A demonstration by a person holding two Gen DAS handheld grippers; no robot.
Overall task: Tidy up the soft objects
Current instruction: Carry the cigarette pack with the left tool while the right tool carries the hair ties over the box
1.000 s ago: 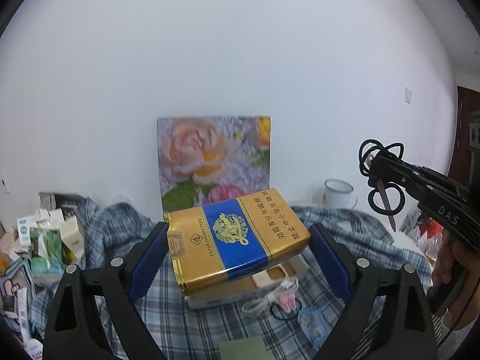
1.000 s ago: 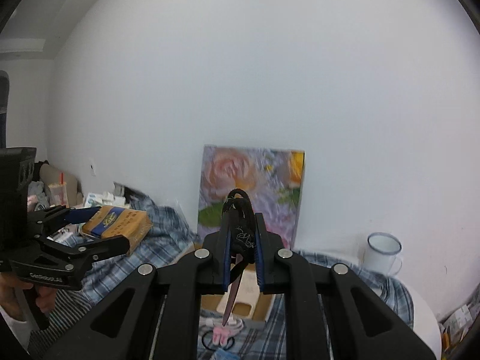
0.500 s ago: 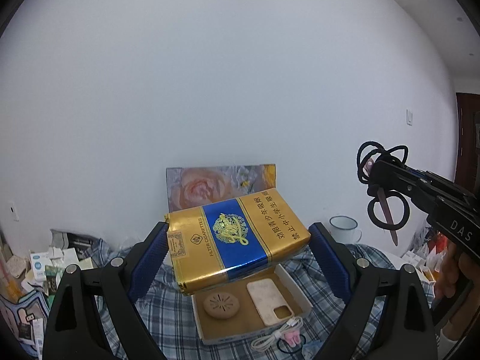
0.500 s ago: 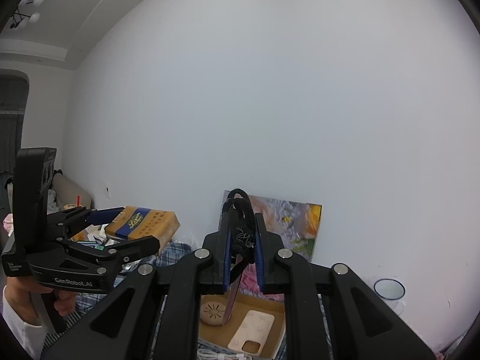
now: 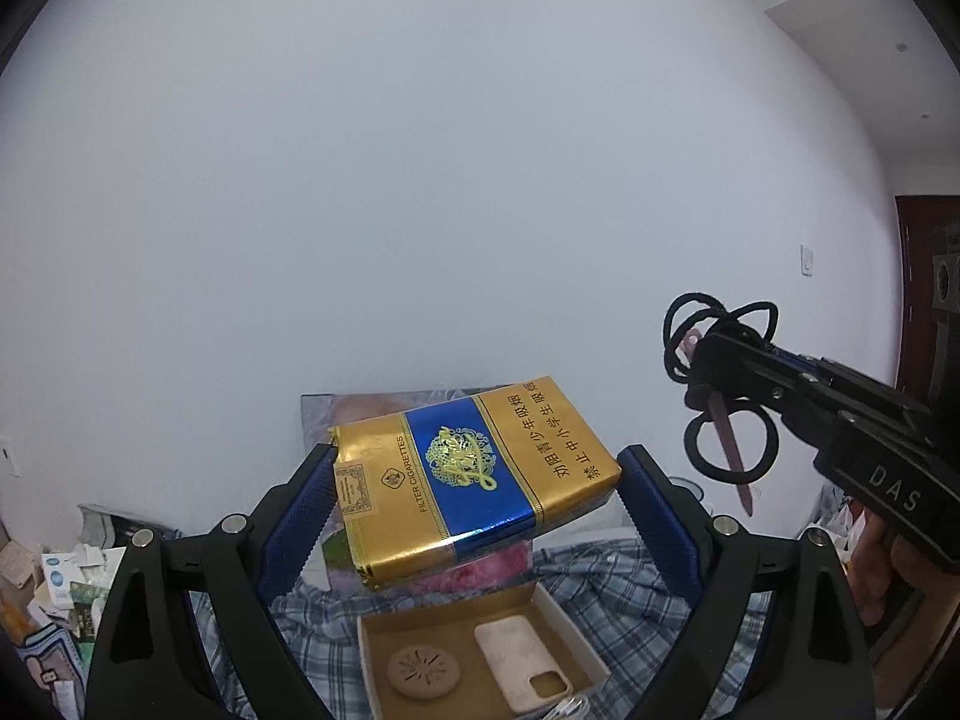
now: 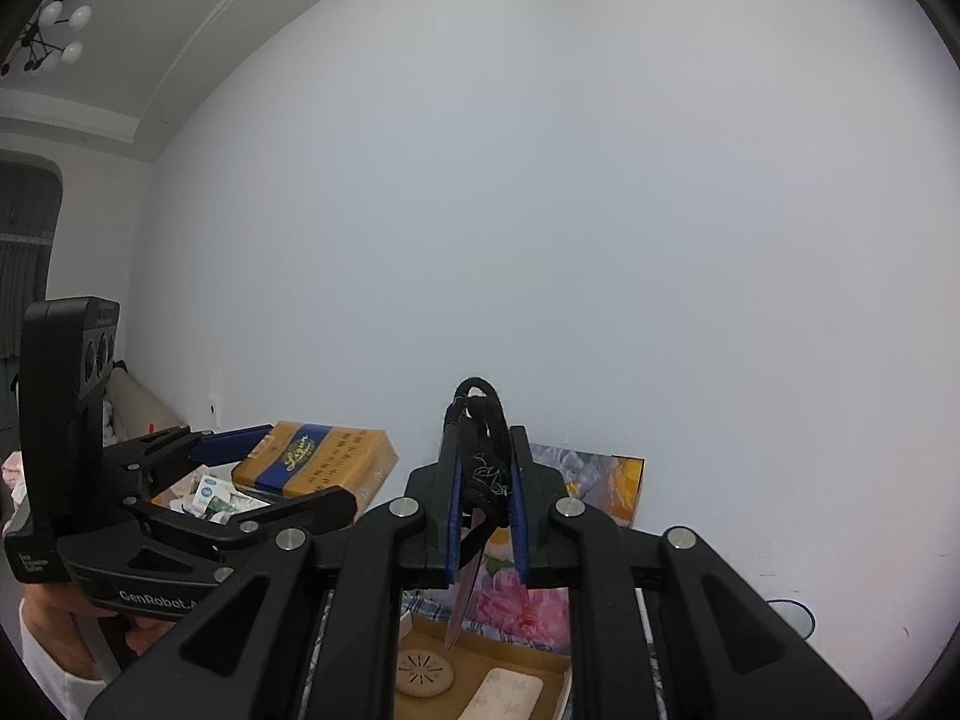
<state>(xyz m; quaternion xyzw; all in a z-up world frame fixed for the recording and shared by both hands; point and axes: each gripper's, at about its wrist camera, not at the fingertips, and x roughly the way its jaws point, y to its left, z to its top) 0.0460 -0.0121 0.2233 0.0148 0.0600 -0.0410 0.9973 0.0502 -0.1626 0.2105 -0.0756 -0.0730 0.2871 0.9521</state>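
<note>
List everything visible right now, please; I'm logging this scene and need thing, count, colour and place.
cigarette carton: one, gold and blue, held in the air between the left gripper's pads.
hair ties: a bunch, black, with a pinkish strip hanging from them, clamped in the right gripper.
open box: one, white wall, tan inside, on the plaid cloth below.
phone case: one, pale pink, in the box.
round disc: one, tan, in the box.
plaid cloth: one, blue-grey.
flower painting: one, leaning on the wall.
mug: one, white, far right.
left gripper: black, blue pads.
right gripper: black, shut.
</note>
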